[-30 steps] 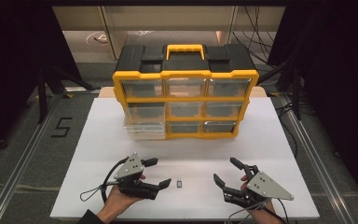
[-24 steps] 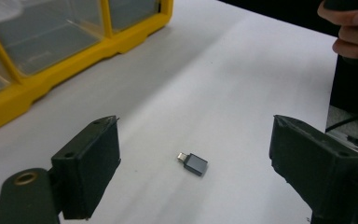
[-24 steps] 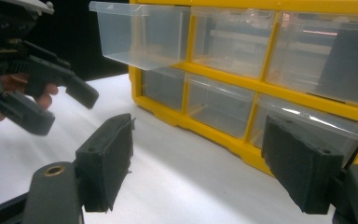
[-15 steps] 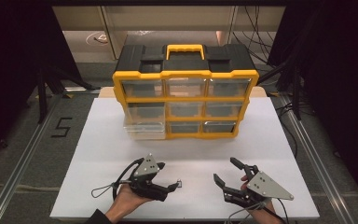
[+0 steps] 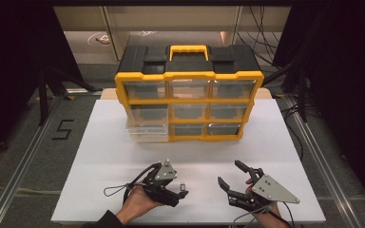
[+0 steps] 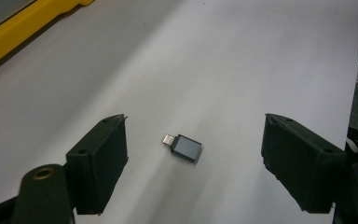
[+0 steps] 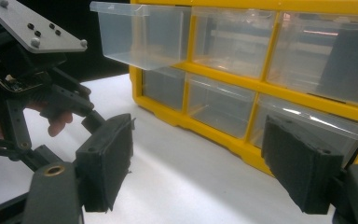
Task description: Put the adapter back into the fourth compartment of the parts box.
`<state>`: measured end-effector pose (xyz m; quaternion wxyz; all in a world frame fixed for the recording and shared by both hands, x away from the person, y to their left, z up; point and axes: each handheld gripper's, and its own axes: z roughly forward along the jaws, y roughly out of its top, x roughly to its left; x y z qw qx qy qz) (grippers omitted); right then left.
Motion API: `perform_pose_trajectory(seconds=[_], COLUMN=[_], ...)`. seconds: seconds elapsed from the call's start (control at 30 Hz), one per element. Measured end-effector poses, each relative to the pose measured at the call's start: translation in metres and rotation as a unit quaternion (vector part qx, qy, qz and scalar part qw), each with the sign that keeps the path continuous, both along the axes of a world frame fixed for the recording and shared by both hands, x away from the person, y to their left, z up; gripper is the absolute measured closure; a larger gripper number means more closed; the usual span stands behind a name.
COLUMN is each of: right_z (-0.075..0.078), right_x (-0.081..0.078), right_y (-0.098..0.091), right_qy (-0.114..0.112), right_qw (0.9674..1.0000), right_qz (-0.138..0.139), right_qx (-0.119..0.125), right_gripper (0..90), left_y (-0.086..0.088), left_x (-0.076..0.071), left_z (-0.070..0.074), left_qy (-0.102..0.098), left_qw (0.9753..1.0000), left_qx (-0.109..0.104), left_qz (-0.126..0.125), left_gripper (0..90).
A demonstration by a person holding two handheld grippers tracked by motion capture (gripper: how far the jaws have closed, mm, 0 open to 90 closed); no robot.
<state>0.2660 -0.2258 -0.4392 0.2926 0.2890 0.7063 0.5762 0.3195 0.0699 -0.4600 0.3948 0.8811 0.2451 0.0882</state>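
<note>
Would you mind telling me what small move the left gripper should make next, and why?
Probably lower and close. The left gripper is open, and the adapter lies flat on the table between its jaws, untouched.

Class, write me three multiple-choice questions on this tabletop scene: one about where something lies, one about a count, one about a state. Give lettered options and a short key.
1. Where does the small grey adapter lie?
A. on the white table between the left gripper's jaws
B. inside a drawer
C. on top of the organizer

2. How many drawers does the front of the yellow organizer show?
A. four
B. six
C. nine

3. What state is the pulled-out drawer in?
A. holding the adapter
B. slid partway out at the lower left
C. removed and lying on the table

Key: 1 A, the left gripper view shows it on the table with an open jaw on each side. 2 C, three rows of three. 3 B, it juts forward from the frame.
</note>
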Motion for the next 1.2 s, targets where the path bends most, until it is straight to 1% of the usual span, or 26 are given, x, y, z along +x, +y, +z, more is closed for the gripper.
perform_pose_trajectory(seconds=[0.2, 0.27, 0.33, 0.37, 0.4, 0.43, 0.47, 0.57, 0.7, 0.77, 0.83, 0.87, 1.03, 1.13, 1.17, 1.2], right_z=[0.000, 0.000, 0.000, 0.000, 0.000, 0.000, 0.000, 0.000, 0.000, 0.000, 0.000, 0.000, 0.000, 0.000, 0.000, 0.000], right_x=[0.000, 0.000, 0.000, 0.000, 0.000, 0.000, 0.000, 0.000, 0.000, 0.000, 0.000, 0.000, 0.000, 0.000, 0.000, 0.000], right_y=[0.001, 0.000, 0.000, 0.000, 0.000, 0.000, 0.000, 0.000, 0.000, 0.000, 0.000, 0.000, 0.000, 0.000, 0.000, 0.000], right_qy=[-0.001, 0.001, 0.001, 0.001, 0.000, 0.000, 0.001, 0.001, 0.001, 0.001, 0.001, 0.000, 0.000, 0.000, 0.000, 0.000], right_qw=[1.0000, 1.0000, 1.0000, 1.0000, 1.0000, 1.0000, 1.0000, 1.0000, 1.0000, 1.0000, 1.0000, 1.0000, 1.0000, 1.0000, 1.0000, 1.0000], right_qz=[0.000, 0.000, 0.000, 0.000, 0.001, 0.000, 0.001, 0.001, 0.001, 0.001, 0.001, 0.001, 0.001, 0.001, 0.001, 0.001], right_qx=[0.002, 0.000, 0.000, 0.000, 0.001, 0.001, 0.001, 0.001, 0.000, 0.000, 0.000, 0.000, 0.000, 0.000, 0.000, 0.000], right_gripper=[25.9, 25.9, 25.9, 25.9, 25.9, 25.9, 25.9, 25.9, 25.9, 25.9, 25.9, 25.9, 25.9, 25.9, 25.9, 25.9], left_y=[-0.004, -0.006, -0.007, -0.009, -0.009, -0.011, -0.012, -0.015, -0.016, -0.018, -0.019, -0.020, -0.021, -0.023, -0.023, -0.024], left_x=[0.002, 0.004, 0.004, 0.006, 0.006, 0.007, 0.007, 0.007, 0.008, 0.010, 0.010, 0.011, 0.014, 0.015, 0.015, 0.015], left_z=[-0.001, -0.003, -0.004, -0.005, -0.005, -0.007, -0.008, -0.009, -0.010, -0.012, -0.012, -0.013, -0.015, -0.018, -0.018, -0.019], left_qy=[0.003, 0.007, 0.008, 0.013, 0.013, 0.017, 0.017, 0.019, 0.022, 0.031, 0.034, 0.041, 0.049, 0.051, 0.051, 0.047], left_qw=[0.9997, 0.9995, 0.9994, 0.9990, 0.9990, 0.9988, 0.9988, 0.9982, 0.9978, 0.9974, 0.9973, 0.9971, 0.9966, 0.9959, 0.9959, 0.9953], left_qx=[0.023, 0.031, 0.034, 0.042, 0.042, 0.046, 0.046, 0.057, 0.061, 0.064, 0.065, 0.064, 0.065, 0.073, 0.073, 0.084], left_qz=[0.001, 0.000, 0.000, 0.000, 0.000, -0.003, -0.006, -0.010, -0.010, -0.008, -0.006, -0.001, 0.010, 0.010, 0.010, 0.004], left_gripper=[25.8, 28.1, 29.7, 30.3, 30.8, 31.5, 31.6, 33.1, 36.8, 37.9, 40.4, 41.3, 45.9, 48.4, 49.5, 50.3])
